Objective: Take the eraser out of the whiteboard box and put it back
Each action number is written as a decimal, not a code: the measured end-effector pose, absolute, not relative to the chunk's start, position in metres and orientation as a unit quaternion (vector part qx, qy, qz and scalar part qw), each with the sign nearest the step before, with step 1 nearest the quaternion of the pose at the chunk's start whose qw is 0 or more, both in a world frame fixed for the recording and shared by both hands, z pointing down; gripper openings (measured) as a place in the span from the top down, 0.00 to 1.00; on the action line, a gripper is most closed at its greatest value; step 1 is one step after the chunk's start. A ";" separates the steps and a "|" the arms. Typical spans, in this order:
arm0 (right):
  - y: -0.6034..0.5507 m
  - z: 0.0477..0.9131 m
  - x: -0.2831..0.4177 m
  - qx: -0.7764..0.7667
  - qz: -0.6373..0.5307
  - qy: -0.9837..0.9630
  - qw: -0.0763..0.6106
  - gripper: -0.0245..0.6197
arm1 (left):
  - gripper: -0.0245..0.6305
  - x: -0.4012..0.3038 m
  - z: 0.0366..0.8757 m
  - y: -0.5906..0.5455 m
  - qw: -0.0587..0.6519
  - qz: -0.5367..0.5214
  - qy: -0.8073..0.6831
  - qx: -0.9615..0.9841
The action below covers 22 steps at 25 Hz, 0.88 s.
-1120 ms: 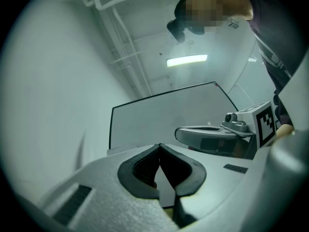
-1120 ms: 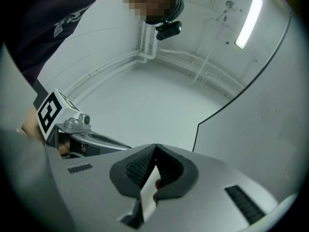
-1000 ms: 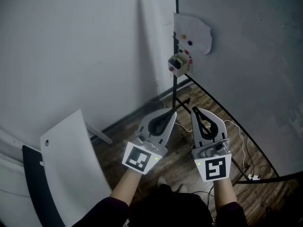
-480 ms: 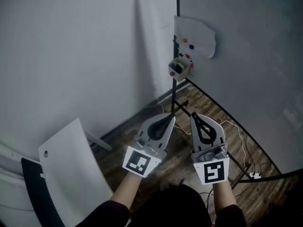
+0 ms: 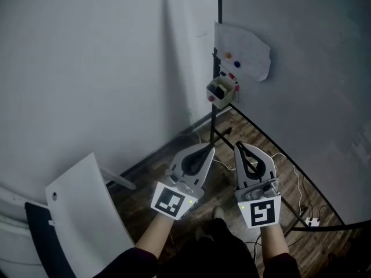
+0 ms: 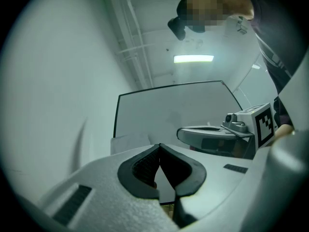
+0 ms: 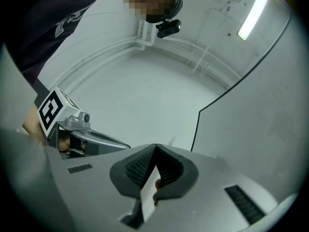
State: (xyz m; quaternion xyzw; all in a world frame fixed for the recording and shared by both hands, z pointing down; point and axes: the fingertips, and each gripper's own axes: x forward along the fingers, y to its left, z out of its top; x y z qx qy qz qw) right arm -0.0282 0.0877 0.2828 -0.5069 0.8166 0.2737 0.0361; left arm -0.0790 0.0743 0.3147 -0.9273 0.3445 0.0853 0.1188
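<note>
Left gripper — jaws pressed together at the tips, nothing between them. Right gripper is likewise closed and empty, and the two are held side by side above the wooden floor. Ahead of both and well apart, the whiteboard box hangs at the lower left corner of the whiteboard, beneath a paper sheet — the eraser cannot be told apart from the box's contents.

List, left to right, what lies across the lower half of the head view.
White panel → left gripper → right gripper → white adapter on the floor.
</note>
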 end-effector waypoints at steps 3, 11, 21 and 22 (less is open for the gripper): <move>0.066 0.287 -0.019 -0.503 0.270 0.820 0.036 0.96 | 0.96 -0.070 0.321 0.053 0.114 0.078 0.348 -0.927; 0.017 0.295 0.007 -0.491 0.263 0.829 0.039 0.96 | 0.96 -0.043 0.326 0.007 0.114 0.069 0.359 -0.924; -0.028 0.304 0.034 -0.474 0.252 0.842 0.051 0.96 | 0.96 -0.014 0.336 -0.038 0.110 0.051 0.378 -0.918; -0.031 0.304 0.036 -0.473 0.251 0.843 0.052 0.96 | 0.96 -0.013 0.335 -0.041 0.110 0.050 0.380 -0.917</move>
